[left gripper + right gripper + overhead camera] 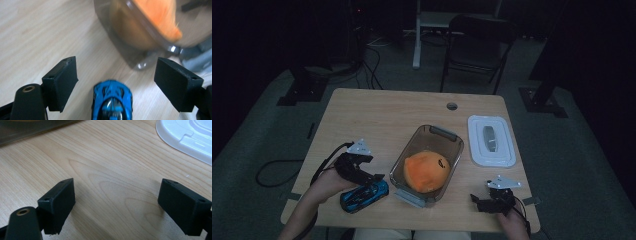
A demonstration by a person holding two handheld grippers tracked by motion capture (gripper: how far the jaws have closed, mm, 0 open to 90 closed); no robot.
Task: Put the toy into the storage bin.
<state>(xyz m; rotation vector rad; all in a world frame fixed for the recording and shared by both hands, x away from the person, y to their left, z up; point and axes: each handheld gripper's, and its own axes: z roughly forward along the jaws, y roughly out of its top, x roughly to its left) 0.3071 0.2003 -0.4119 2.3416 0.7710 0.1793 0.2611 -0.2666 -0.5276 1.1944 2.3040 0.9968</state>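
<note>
Left tool [116,75] gapes wide around blue toy car [112,101], untouched.

I see the blue toy car [364,195], glossy with a dark cabin, resting flat on its wheels on the tabletop [377,112] at about seven o'clock, nose toward two o'clock, lying free between my spread fingers [61,83].
</note>
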